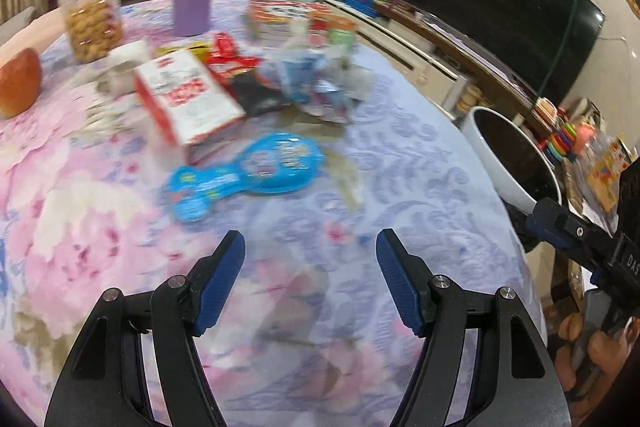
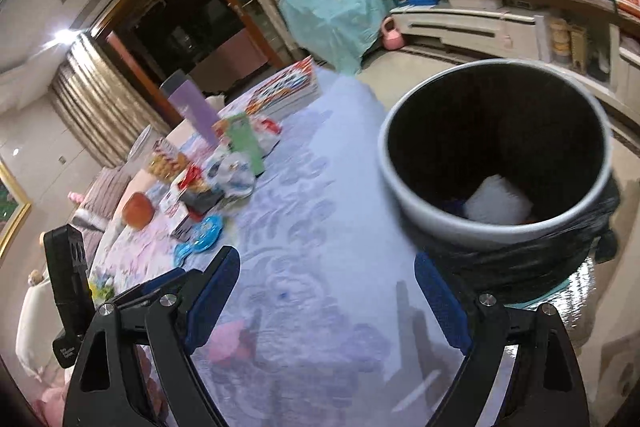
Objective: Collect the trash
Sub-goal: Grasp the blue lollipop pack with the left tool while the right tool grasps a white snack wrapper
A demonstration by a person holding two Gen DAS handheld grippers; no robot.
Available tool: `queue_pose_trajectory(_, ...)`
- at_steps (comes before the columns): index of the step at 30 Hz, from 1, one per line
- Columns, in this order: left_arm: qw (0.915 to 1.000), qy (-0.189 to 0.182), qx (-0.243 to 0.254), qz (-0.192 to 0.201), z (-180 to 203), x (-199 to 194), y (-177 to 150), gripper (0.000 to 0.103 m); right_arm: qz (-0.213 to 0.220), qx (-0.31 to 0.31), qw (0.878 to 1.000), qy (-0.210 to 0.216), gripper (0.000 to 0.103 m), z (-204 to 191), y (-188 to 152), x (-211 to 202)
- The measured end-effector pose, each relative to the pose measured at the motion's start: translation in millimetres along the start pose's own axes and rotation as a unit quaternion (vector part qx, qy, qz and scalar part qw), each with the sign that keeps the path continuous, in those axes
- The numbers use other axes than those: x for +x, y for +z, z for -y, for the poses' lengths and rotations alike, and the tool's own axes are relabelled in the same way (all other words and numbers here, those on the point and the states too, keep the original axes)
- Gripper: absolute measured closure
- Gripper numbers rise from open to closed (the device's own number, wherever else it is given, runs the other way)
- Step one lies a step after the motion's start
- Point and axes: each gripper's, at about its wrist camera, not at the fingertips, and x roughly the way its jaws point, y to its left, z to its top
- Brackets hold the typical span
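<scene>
Trash pile (image 1: pixel 308 83) mid-table, white bin (image 2: pixel 496 223) at table edge, left gripper (image 1: pixel 310 251) and right gripper (image 2: pixel 324 279) both spread, empty.

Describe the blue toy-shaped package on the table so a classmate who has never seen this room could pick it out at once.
Start at the round table under the floral tablecloth. A heap of wrappers lies mid-table around a red-and-white carton. Just in front of that carton, toward the left gripper, lies the blue package: flat, bright blue, guitar-shaped, the only such piece.
</scene>
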Motion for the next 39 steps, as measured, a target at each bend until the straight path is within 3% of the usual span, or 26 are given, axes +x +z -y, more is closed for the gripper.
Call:
queue_pose_trajectory(11,0.9995,0.025,0.016,-0.009,-45.7,-4.9,-0.6,0.03,-0.025,-0.027,0.999,0.022,0.013,-36.2,-8.9,28.7)
queue_pose_trajectory(24,0.9936,0.016,0.109,-0.023,-49.6,12.6,17.0,0.027,-0.032,-0.058,0.997,0.037,0.013,-67.7,9.5,66.5)
queue_pose_trajectory(33,0.9903,0.001,0.135,-0.035,-47.0,28.7,27.5,0.027,-0.039,-0.06,0.996,0.05,0.013,-80.4,36.4,110.0)
queue_pose_trajectory(36,0.9889,-0.005,0.144,-0.039,-44.6,32.4,26.3,0.029,-0.044,-0.065,0.995,0.057,0.013,-85.0,43.3,124.7)
queue_pose_trajectory(39,0.9879,-0.01,0.15,-0.04,-42.1,31.8,25.1,0.038,-0.046,-0.069,0.995,0.059,0.014,-86.7,49.5,136.7)
